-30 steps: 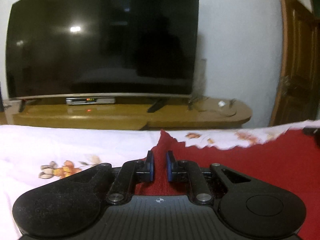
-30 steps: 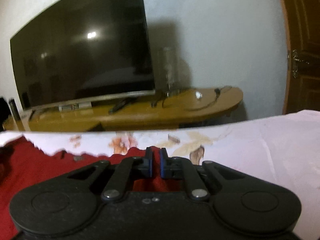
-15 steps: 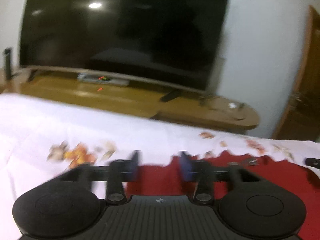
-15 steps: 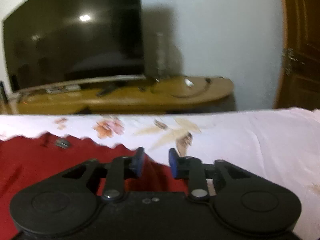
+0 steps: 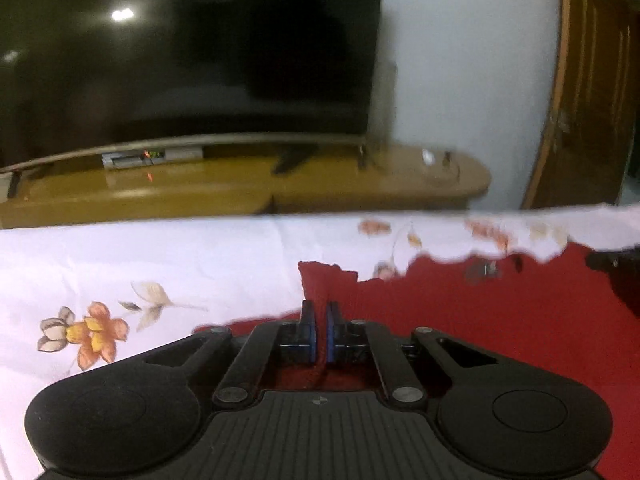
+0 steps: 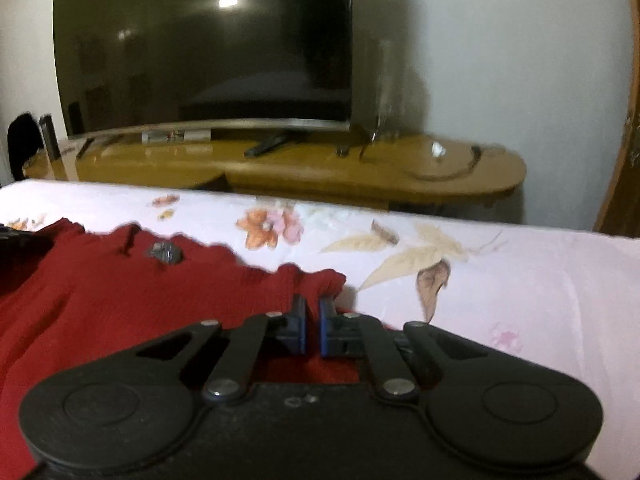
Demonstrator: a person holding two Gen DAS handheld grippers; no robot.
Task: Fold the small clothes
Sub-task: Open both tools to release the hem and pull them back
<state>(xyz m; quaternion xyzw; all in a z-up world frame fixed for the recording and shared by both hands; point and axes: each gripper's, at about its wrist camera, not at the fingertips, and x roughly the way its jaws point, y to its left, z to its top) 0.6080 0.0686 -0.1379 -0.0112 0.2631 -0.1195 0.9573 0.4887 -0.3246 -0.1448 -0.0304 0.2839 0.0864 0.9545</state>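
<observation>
Both pairs of tongs, spread half a second ago, are pressed together again on the red garment (image 5: 460, 320). From the left wrist, the left gripper (image 5: 319, 330) pinches a raised ridge of red cloth running up toward 12 o'clock, near the garment's corner at the floral bedsheet (image 5: 140, 264). From the right wrist, the right gripper (image 6: 312, 326) pinches the frilled edge of the garment, whose bulk spreads toward 9 o'clock; a dark button (image 6: 165, 252) sits at 10 o'clock. Beyond the bed at 12 o'clock stand a dark television (image 6: 200, 52) and a wooden stand (image 6: 360, 172).
</observation>
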